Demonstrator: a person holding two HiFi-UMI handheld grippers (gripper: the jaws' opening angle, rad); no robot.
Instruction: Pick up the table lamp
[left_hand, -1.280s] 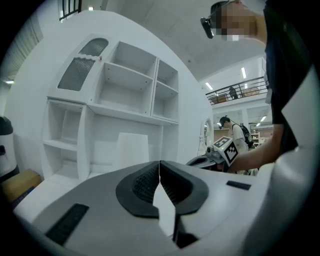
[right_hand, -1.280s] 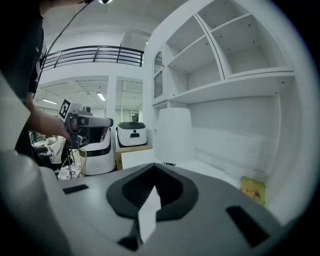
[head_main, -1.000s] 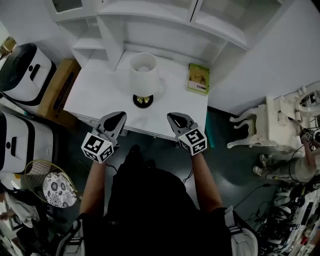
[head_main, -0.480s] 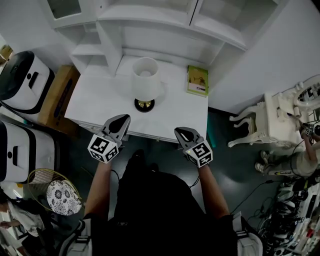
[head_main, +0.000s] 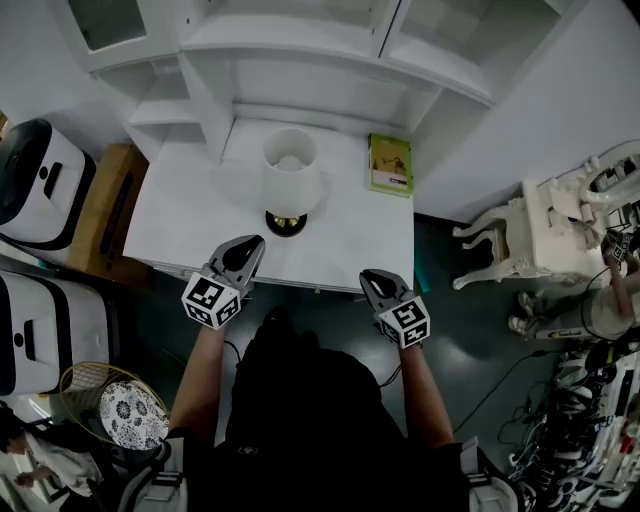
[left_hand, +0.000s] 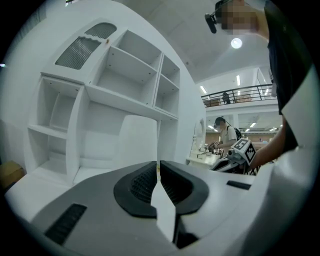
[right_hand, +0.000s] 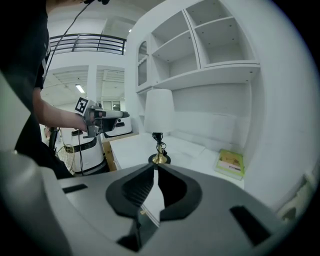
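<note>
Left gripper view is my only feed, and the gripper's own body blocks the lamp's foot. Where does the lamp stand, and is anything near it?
Observer: The lamp stands upright on the white table. The head view shows its round dark base about mid-width of the tabletop.
Operator: Anything beside it that I could knock?
Observer: A green book lies flat to the lamp's right, apart from it, towards the back of the table.
Operator: And the other hand?
Observer: The right gripper is shut with nothing in it. It points towards the lamp's base and does not touch it.
</note>
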